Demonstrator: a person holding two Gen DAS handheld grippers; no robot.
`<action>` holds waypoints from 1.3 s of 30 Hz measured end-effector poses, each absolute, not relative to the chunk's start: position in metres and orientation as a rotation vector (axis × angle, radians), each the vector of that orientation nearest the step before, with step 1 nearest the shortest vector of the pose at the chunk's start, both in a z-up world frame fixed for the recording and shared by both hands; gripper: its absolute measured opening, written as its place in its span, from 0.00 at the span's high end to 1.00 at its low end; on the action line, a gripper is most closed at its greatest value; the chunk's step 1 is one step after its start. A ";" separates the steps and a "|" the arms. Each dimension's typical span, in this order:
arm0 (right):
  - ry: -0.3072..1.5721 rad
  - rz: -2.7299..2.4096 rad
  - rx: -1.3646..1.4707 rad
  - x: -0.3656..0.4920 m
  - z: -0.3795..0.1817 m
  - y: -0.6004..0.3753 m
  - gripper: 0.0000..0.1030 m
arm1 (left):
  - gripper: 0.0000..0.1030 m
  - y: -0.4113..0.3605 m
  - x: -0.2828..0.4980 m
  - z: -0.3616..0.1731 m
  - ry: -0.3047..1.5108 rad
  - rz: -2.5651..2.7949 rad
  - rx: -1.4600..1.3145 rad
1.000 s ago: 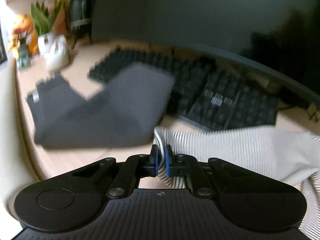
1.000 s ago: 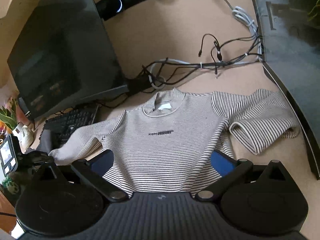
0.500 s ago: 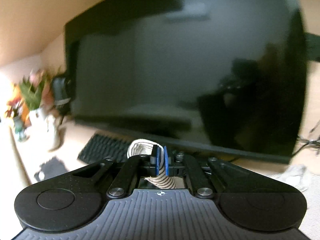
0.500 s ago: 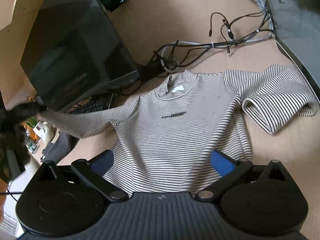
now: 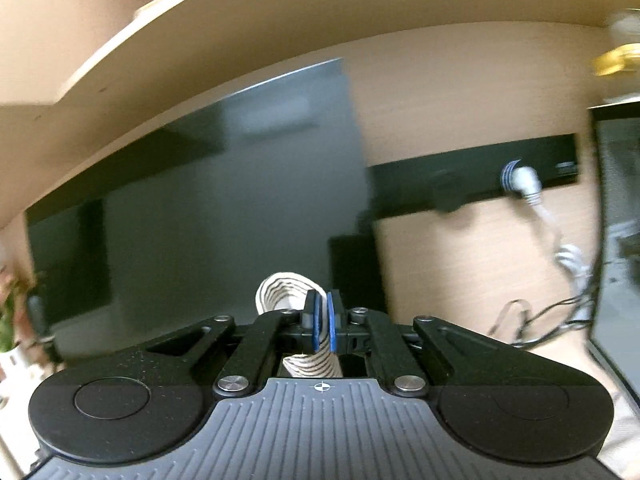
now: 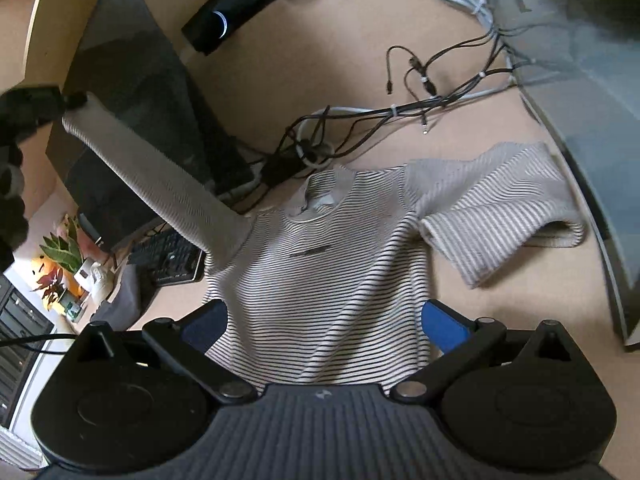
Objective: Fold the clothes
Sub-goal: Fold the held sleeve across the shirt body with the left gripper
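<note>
A cream sweater with thin black stripes (image 6: 320, 264) lies face up on the tan desk (image 6: 328, 72), collar toward the back. My left gripper (image 5: 322, 320) is shut on the cuff of its left sleeve (image 5: 280, 292). In the right wrist view that sleeve (image 6: 152, 176) stretches taut up and to the left, to the left gripper (image 6: 74, 100) held high in front of a monitor. The other sleeve (image 6: 492, 216) lies bent on the desk at the right. My right gripper (image 6: 324, 324) hovers open over the sweater's lower body, blue pads (image 6: 444, 326) wide apart, with nothing between them.
A dark monitor (image 6: 132, 92) and a black keyboard (image 6: 168, 256) stand at the left, a second screen (image 6: 580, 80) at the right. Tangled cables (image 6: 400, 108) and a black speaker bar (image 6: 240, 4) lie behind the sweater. Potted plants (image 6: 60, 256) and a grey cloth (image 6: 124, 300) sit at the near left.
My left gripper has risen and swung right with the cuff, lifting the sleeve off the desk until it hangs taut. The right gripper drifted a little over the sweater, still open.
</note>
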State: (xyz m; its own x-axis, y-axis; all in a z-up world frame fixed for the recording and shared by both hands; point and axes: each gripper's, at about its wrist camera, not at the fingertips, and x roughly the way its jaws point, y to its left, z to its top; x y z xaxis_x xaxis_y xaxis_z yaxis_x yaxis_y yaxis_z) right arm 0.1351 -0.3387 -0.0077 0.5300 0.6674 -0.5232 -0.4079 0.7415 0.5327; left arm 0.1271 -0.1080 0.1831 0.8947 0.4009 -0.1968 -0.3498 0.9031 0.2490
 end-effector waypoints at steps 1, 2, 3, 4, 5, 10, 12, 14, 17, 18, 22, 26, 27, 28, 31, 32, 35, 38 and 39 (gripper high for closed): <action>0.778 0.657 0.370 0.135 -0.008 -0.341 0.00 | 0.95 -0.116 0.130 0.184 0.246 0.374 0.214; 0.778 0.656 0.370 0.136 -0.008 -0.343 0.00 | 0.95 -0.123 0.134 0.185 0.245 0.355 0.216; 0.780 0.654 0.370 0.135 -0.009 -0.346 0.00 | 0.95 -0.130 0.138 0.185 0.244 0.335 0.216; 0.782 0.653 0.371 0.135 -0.010 -0.348 0.00 | 0.95 -0.137 0.142 0.186 0.244 0.316 0.216; 0.784 0.651 0.372 0.136 -0.011 -0.349 0.00 | 0.95 -0.144 0.145 0.187 0.245 0.295 0.216; 0.805 0.645 0.375 0.138 -0.017 -0.355 0.00 | 0.98 -0.183 0.152 0.190 0.226 0.189 0.235; 0.811 0.647 0.376 0.138 -0.019 -0.357 0.00 | 0.98 -0.192 0.152 0.189 0.230 0.145 0.223; 0.815 0.649 0.384 0.138 -0.021 -0.358 0.00 | 0.98 -0.201 0.155 0.188 0.245 0.107 0.207; 0.826 0.656 0.394 0.138 -0.024 -0.358 0.00 | 0.96 -0.210 0.160 0.182 0.289 0.078 0.186; 0.830 0.657 0.397 0.138 -0.026 -0.358 0.00 | 0.92 -0.209 0.163 0.177 0.315 0.077 0.175; 0.844 0.649 0.418 0.138 -0.032 -0.359 0.00 | 0.91 -0.201 0.176 0.149 0.437 0.085 0.126; 0.859 0.639 0.437 0.139 -0.038 -0.358 0.00 | 0.74 -0.183 0.176 0.104 0.593 0.109 0.090; 0.866 0.641 0.433 0.139 -0.039 -0.356 0.00 | 0.66 -0.178 0.175 0.092 0.635 0.114 0.079; 0.873 0.643 0.428 0.139 -0.040 -0.353 0.00 | 0.63 -0.172 0.172 0.079 0.678 0.118 0.063; 0.880 0.641 0.402 0.138 -0.040 -0.344 0.00 | 0.44 -0.154 0.164 0.040 0.808 0.128 0.009; 0.875 0.635 0.396 0.138 -0.039 -0.342 0.00 | 0.40 -0.148 0.161 0.028 0.848 0.127 -0.019; 0.856 0.615 0.403 0.137 -0.037 -0.332 0.00 | 0.23 -0.128 0.150 0.002 0.925 0.123 -0.095; 0.895 0.592 0.460 0.138 -0.046 -0.315 0.00 | 0.14 -0.108 0.133 -0.013 0.961 0.082 -0.161; 0.905 0.573 0.483 0.138 -0.049 -0.310 0.00 | 0.11 -0.102 0.129 -0.018 0.973 0.069 -0.184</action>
